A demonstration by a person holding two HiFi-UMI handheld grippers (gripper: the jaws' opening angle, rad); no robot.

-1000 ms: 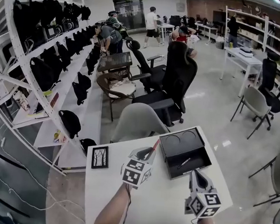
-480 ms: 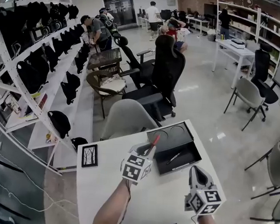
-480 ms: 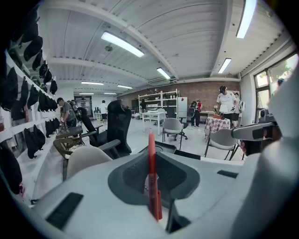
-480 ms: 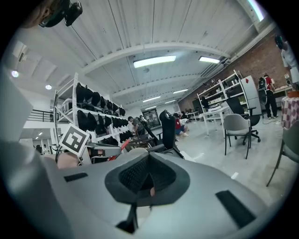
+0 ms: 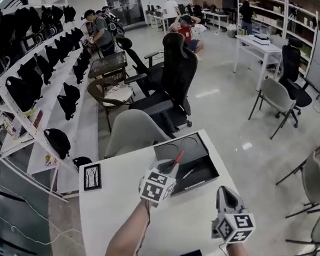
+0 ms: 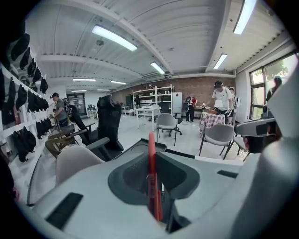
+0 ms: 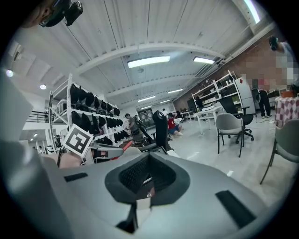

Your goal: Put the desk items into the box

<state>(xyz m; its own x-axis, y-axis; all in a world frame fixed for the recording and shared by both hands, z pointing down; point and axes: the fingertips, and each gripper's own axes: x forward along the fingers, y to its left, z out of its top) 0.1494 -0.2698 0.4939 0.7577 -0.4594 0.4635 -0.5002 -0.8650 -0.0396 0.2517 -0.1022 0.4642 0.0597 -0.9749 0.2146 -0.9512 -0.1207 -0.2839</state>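
Head view: left gripper (image 5: 170, 166) clamped on slim red pen (image 5: 177, 157), its tip at the near-left edge of the open black rectangular box (image 5: 206, 167) on the white table (image 5: 115, 214). Right gripper (image 5: 225, 193) closed, empty. Best move: get the pen fully over the tray, lower it flat, then release.

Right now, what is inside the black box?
One dark pen lies in the box. The left gripper with its red pen covers the box's near left corner, so that part is unseen.

The left gripper (image 5: 171, 166) is covering a corner of the box (image 5: 190, 146). The red pen (image 6: 151, 172) is partly hiding between its fingers (image 6: 181, 173).
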